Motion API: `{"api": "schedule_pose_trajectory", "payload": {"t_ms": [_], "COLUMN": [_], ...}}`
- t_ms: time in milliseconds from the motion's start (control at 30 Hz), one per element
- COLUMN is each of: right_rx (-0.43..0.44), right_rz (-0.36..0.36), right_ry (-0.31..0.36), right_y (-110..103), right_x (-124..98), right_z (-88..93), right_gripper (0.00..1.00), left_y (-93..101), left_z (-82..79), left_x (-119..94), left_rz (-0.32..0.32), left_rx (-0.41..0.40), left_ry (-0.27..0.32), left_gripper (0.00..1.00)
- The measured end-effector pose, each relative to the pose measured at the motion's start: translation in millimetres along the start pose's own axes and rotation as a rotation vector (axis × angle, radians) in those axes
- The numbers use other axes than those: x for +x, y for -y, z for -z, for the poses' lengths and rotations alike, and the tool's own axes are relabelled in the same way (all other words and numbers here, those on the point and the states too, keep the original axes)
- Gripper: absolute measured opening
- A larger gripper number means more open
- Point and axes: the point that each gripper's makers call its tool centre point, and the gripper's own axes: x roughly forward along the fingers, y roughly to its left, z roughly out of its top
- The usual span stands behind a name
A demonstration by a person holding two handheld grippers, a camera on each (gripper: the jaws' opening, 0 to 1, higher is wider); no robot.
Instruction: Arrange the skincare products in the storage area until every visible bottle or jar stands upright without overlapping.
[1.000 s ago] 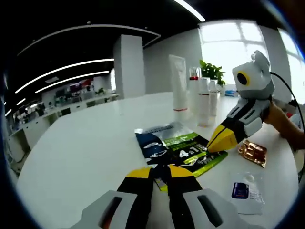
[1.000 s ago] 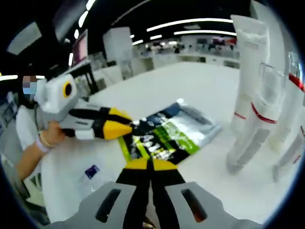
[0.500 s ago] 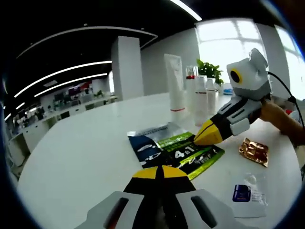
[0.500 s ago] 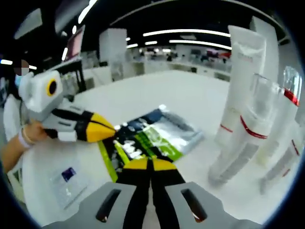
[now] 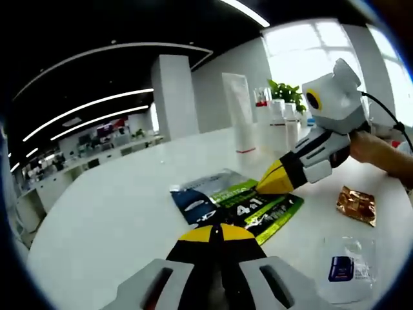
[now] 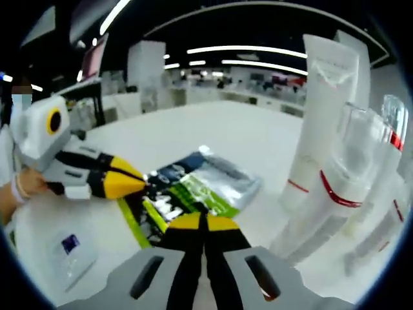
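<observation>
Sachets [image 5: 239, 203] between both tongs' tips

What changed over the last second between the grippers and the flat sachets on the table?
The left gripper jaws, slightly apart a second ago, have closed. The right gripper tip keeps to the green sachet edge. The sachets, gold packet, clear sachet and standing tubes stayed put; the cameras moved.
</observation>
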Motion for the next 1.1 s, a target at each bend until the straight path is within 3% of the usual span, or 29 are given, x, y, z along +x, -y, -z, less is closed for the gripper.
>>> {"api": "schedule_pose_trajectory", "payload": {"t_ms": [300,433,500,533,600,633,767,800,833,1100], "right_rx": [-0.082,-0.085,-0.039,-0.027,-0.003,0.015,0.031,0.008,0.015,-0.009], "right_rz": [0.067,0.1,0.054,0.04,0.007,-0.023,-0.082,-0.081,-0.06,-0.039], "right_ry": [0.043,0.017,0.119,0.131,0.097,0.05,-0.15,-0.062,-0.087,-0.042], "right_y": [11,10,-1,-3,-11,-18,-33,-30,-28,-19], "right_x": [6,-6,-15,-18,-24,-26,-23,-20,-20,-15], "right_z": [-2.8,-7.3,-26.2,-29.0,-26.0,-18.8,18.0,6.2,10.9,5.2], "right_gripper": [0.0,0.0,0.0,0.0,0.0,0.0,0.0,0.0,0.0,0.0], "left_y": [3.3,-2.1,-5.0,-5.3,-4.5,-3.6,2.7,2.1,2.3,7.1], "left_z": [-1.0,-4.0,-4.8,-4.4,1.5,7.1,7.8,7.5,7.6,6.3], "left_x": [-4,-11,-13,-14,-15,-15,-15,-14,-14,-12], "left_rz": [0.026,0.011,0.005,0.003,0.003,-0.003,0.002,0.004,0.006,0.034], "left_rx": [-0.001,-0.039,-0.043,-0.048,-0.037,-0.014,0.0,0.0,-0.002,-0.004], "left_ry": [-0.002,0.006,0.009,0.008,-0.02,-0.047,-0.046,-0.044,-0.044,-0.029], "left_gripper": [0.03,0.06,0.06,0.06,0.06,0.06,0.0,0.0,0.0,0.0]}}
